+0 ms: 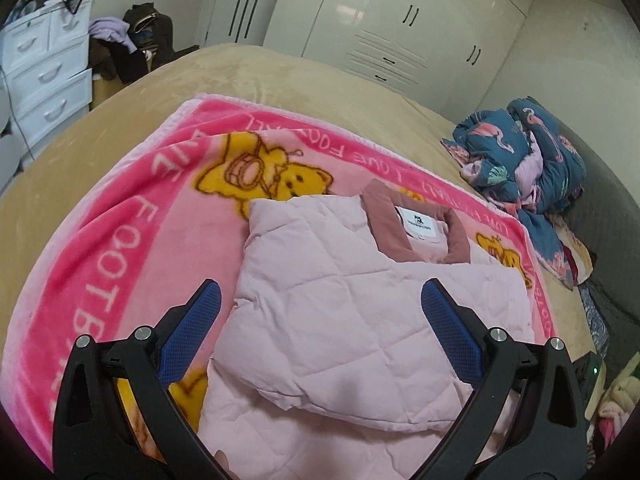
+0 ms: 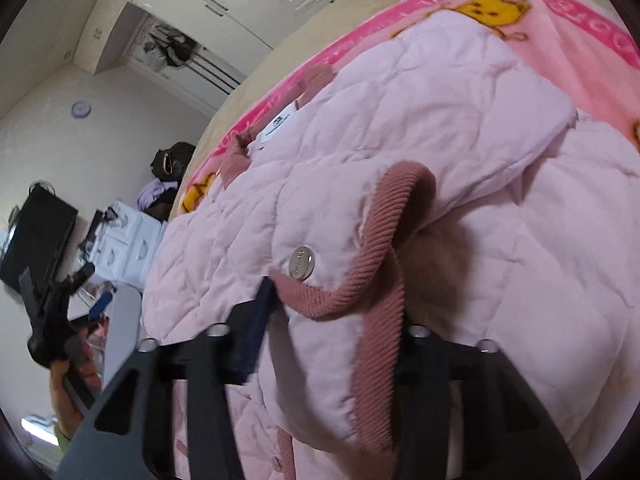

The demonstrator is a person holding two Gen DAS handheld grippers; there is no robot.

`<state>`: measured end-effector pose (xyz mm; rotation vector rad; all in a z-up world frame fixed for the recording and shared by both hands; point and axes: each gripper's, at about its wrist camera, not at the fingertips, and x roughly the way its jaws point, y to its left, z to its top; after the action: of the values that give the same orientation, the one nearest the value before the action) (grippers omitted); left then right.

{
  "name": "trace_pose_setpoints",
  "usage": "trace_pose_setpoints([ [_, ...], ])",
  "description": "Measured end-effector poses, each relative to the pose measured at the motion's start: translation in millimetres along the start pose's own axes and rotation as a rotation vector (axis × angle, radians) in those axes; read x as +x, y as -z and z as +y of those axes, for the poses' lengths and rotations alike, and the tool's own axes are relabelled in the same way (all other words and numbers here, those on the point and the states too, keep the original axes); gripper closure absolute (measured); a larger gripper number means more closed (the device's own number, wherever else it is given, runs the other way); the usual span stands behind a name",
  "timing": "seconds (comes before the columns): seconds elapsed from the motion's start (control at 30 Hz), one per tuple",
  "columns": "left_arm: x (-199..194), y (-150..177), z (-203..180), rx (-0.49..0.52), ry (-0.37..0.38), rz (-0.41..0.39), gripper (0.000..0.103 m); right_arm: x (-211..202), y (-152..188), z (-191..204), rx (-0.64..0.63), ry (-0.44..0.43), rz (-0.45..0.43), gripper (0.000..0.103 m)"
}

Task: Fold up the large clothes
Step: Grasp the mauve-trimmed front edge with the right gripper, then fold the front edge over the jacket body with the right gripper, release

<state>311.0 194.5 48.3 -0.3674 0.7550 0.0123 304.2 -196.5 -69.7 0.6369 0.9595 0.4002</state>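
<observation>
A pale pink quilted jacket [image 1: 352, 292] with a dusty-rose collar lies on a pink bear-print blanket [image 1: 120, 240] on the bed, one side folded over its middle. My left gripper [image 1: 320, 300] hangs open above the jacket, its blue pads apart and empty. In the right wrist view the jacket [image 2: 400, 128] fills the frame. My right gripper [image 2: 332, 304] holds a sleeve cuff with rose ribbed trim and a metal snap [image 2: 344, 272] between its fingers. The other gripper [image 2: 52, 312] shows at the far left.
A tan sheet [image 1: 100, 132] covers the bed. A crumpled blue flamingo-print cloth [image 1: 528, 160] lies at the bed's right edge. White drawers [image 1: 44, 76] and a clothes pile stand at the left; white wardrobes [image 1: 392, 24] line the back wall.
</observation>
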Motion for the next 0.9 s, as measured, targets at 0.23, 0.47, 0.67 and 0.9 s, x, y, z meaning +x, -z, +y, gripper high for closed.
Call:
trace_pose_setpoints([
  [0.23,0.7,-2.4,16.7,-0.060,-0.005,-0.002,0.009,-28.8,-0.1,62.5,-0.325,0.053,-0.134,0.083],
  [0.47,2.8,-4.4,30.1,-0.118,-0.002,-0.010,0.009,-66.7,-34.9,118.0,-0.556,0.061,-0.255,0.084],
  [0.67,7.6,-2.6,24.0,-0.095,0.000,-0.006,0.009,-66.3,-67.6,130.9,-0.604,0.098,-0.289,0.084],
  [0.9,19.5,3.3,10.7,-0.070,0.023,-0.001,0.009,-44.1,-78.0,107.0,-0.539,0.153,-0.270,0.084],
])
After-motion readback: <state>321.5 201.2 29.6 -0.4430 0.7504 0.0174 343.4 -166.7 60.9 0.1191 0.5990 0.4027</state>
